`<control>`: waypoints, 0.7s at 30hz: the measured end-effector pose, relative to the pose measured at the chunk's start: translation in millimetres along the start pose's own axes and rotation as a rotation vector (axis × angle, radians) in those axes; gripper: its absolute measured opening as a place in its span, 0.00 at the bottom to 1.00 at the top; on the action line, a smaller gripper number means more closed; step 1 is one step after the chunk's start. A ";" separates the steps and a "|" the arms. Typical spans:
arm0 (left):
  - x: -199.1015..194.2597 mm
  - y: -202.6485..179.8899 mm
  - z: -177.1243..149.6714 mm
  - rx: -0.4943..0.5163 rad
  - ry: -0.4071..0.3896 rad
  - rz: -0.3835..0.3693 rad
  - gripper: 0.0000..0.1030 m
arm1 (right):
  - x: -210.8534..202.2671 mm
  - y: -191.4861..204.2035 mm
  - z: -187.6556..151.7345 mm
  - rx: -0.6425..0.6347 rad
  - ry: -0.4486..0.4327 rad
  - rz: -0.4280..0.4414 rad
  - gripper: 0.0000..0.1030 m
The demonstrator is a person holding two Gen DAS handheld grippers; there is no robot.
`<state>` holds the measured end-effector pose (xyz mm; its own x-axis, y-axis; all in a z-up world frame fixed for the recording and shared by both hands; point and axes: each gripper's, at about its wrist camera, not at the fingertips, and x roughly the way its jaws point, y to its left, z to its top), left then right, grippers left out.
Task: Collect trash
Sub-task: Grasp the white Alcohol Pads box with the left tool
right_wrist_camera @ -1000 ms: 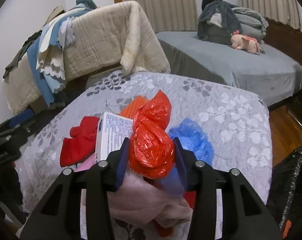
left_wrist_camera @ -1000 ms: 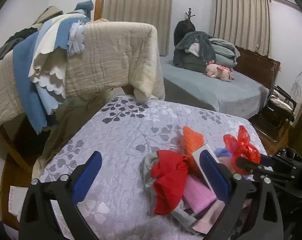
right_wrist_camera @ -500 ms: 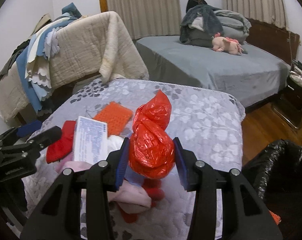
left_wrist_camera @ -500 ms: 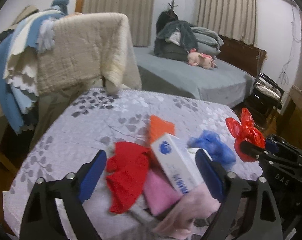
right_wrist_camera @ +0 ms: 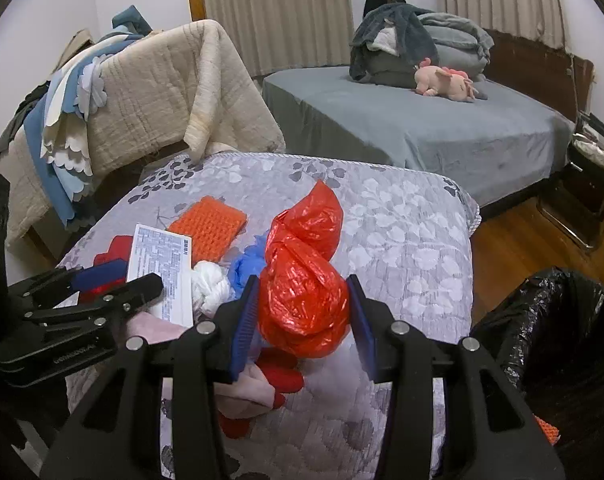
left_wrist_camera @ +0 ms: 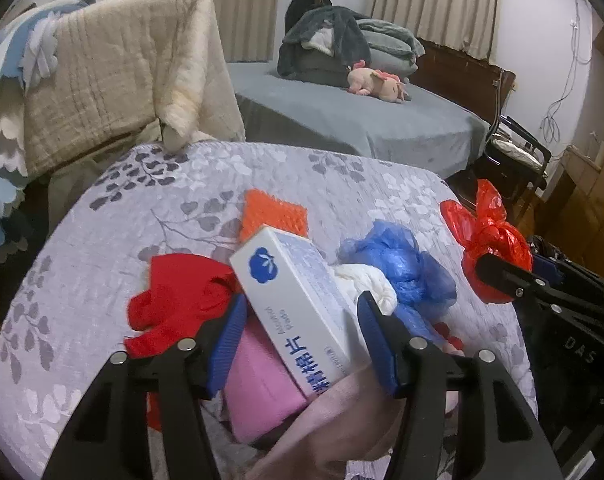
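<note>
The white cotton-pad box (left_wrist_camera: 298, 304) lies tilted on the cloth pile, between the left gripper (left_wrist_camera: 302, 340) pads, whose jaws have just been closing around it (contact unclear). The knotted red plastic bag (right_wrist_camera: 302, 300) is clamped in the right gripper (right_wrist_camera: 303, 330), above the grey leaf-patterned quilt (right_wrist_camera: 401, 240), near the black bin bag (right_wrist_camera: 561, 320).

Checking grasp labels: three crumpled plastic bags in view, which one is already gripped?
The red bag, clamped in the right gripper above the quilt. The blue bag and white bag lie loose in the pile.
</note>
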<state>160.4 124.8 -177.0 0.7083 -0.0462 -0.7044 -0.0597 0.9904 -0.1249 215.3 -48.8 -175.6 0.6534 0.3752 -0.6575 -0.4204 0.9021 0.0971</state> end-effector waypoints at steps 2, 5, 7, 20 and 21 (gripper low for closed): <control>3.4 -0.8 0.7 -0.002 0.004 -0.005 0.50 | 0.2 -1.4 -0.2 0.002 0.001 -0.002 0.41; 4.1 -1.8 1.8 -0.005 0.003 -0.014 0.45 | -0.1 -3.7 -0.3 0.010 0.000 -0.007 0.41; 2.2 -3.5 2.8 -0.001 -0.007 -0.020 0.43 | -0.3 -5.8 -0.3 0.014 -0.001 -0.010 0.41; 25.9 -0.6 0.6 -0.027 0.057 -0.044 0.53 | 0.0 -12.4 -1.6 0.026 0.002 -0.021 0.41; 23.8 -1.8 1.1 -0.026 0.051 -0.047 0.47 | -0.3 -13.2 -1.3 0.027 0.001 -0.022 0.41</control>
<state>178.1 122.0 -192.8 0.6737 -0.0997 -0.7322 -0.0458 0.9833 -0.1760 219.9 -61.1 -177.6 0.6616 0.3546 -0.6607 -0.3887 0.9157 0.1022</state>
